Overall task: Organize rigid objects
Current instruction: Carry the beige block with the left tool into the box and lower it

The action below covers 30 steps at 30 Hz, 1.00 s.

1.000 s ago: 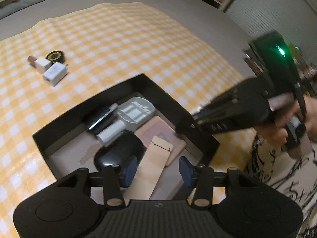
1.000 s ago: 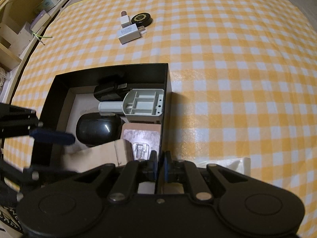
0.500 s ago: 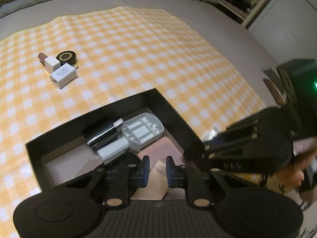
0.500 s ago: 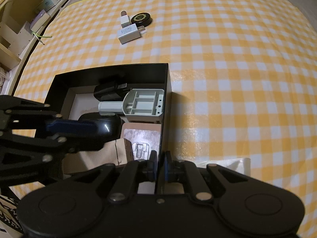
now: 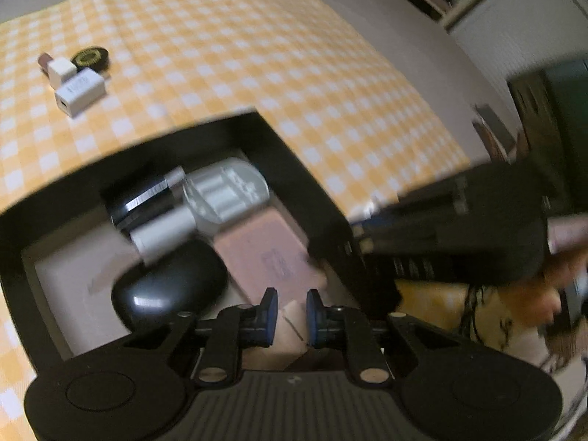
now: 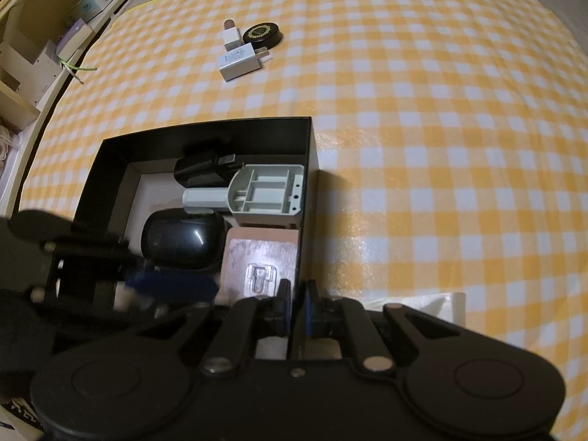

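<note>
I log 1 surface [image 6: 441, 147], yellow-checked; shelving [image 6: 33, 58] far left. Black box [image 6: 310, 183] near. Left hand-held gripper [image 5: 290, 314] grasps tan card [image 5: 290, 327] inside; right hand-held gripper [image 6: 296, 307] clenched on box wall.

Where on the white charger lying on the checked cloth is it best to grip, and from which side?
Probably from above, across the two long flat sides of the white charger. It lies flat, and its prongs point toward the black round tin, so avoid that end.
</note>
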Each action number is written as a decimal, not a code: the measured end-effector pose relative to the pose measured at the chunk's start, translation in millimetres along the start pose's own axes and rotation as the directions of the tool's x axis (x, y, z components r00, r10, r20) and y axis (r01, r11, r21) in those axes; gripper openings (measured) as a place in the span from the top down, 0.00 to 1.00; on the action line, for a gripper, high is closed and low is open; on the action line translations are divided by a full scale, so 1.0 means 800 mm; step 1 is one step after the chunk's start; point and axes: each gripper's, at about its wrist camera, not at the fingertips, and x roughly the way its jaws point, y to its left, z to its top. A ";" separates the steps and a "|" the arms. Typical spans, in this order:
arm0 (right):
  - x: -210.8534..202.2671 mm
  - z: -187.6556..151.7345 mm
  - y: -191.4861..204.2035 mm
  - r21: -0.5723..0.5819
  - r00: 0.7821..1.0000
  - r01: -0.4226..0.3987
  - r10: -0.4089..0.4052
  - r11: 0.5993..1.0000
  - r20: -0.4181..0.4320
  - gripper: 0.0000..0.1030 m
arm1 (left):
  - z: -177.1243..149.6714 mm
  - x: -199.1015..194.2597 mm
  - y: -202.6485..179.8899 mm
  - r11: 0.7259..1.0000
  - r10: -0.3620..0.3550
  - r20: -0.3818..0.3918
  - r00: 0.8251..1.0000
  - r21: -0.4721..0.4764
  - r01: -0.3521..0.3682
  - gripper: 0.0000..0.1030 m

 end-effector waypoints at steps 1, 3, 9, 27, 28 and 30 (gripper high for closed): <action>0.000 0.000 0.000 0.001 1.000 0.000 0.000 1.000 0.000 0.92 | -0.004 -0.001 -0.001 1.000 -0.003 -0.018 1.000 0.011 0.003 0.84; 0.000 0.000 0.000 0.004 1.000 -0.001 0.001 1.000 0.001 0.92 | -0.012 -0.002 -0.004 1.000 -0.004 -0.061 0.998 0.023 0.005 0.84; 0.000 0.000 0.000 0.003 1.000 0.001 -0.001 1.000 0.000 0.92 | -0.023 -0.013 0.004 0.999 0.047 -0.073 0.996 0.011 -0.046 0.84; 0.000 0.000 0.001 0.000 1.000 0.003 -0.003 1.000 0.000 0.92 | -0.014 0.014 -0.024 0.988 0.148 -0.115 0.982 0.069 -0.141 0.66; 0.000 0.000 0.001 0.000 1.000 0.003 -0.003 1.000 -0.001 0.92 | -0.015 0.012 -0.022 0.987 0.151 -0.117 0.982 0.069 -0.143 0.67; 0.000 0.000 0.001 -0.001 1.000 0.003 -0.003 1.000 0.000 0.92 | -0.019 0.006 -0.017 0.987 0.156 -0.118 0.981 0.068 -0.149 0.68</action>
